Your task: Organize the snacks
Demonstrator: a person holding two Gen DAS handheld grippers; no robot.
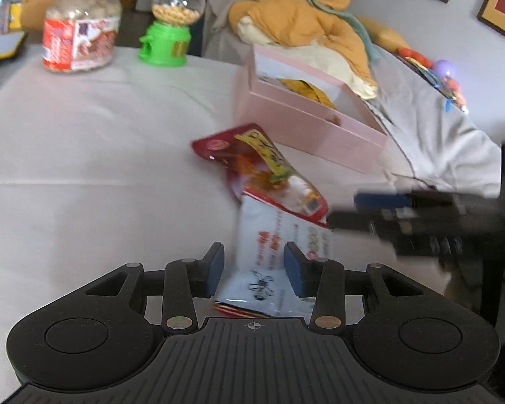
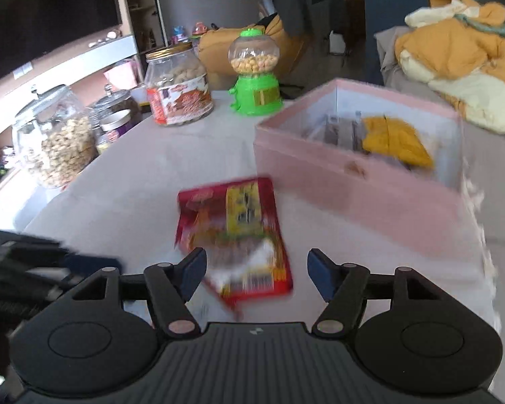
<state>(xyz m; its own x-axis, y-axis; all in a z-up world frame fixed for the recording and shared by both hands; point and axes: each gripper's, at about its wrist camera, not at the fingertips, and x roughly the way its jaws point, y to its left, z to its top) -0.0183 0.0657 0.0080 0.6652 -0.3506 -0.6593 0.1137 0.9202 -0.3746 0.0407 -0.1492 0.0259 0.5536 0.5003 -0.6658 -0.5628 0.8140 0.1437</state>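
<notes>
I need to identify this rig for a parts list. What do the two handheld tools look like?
Both match: the left tool and right tool have black ribbed bodies, round side discs, black linkage arms with metallic pivot pins, and blue pads on the fingers. No sleeves or cables are clearly visible.

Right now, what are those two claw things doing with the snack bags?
A person is tidying snacks with a claw in each hand. The left claw sits around a white snack packet on the table, though I can't tell if it is squeezing it. The right claw hangs open above a red snack bag lying partly on the white one. Behind them, a pink box already holds a yellow packet.
</notes>
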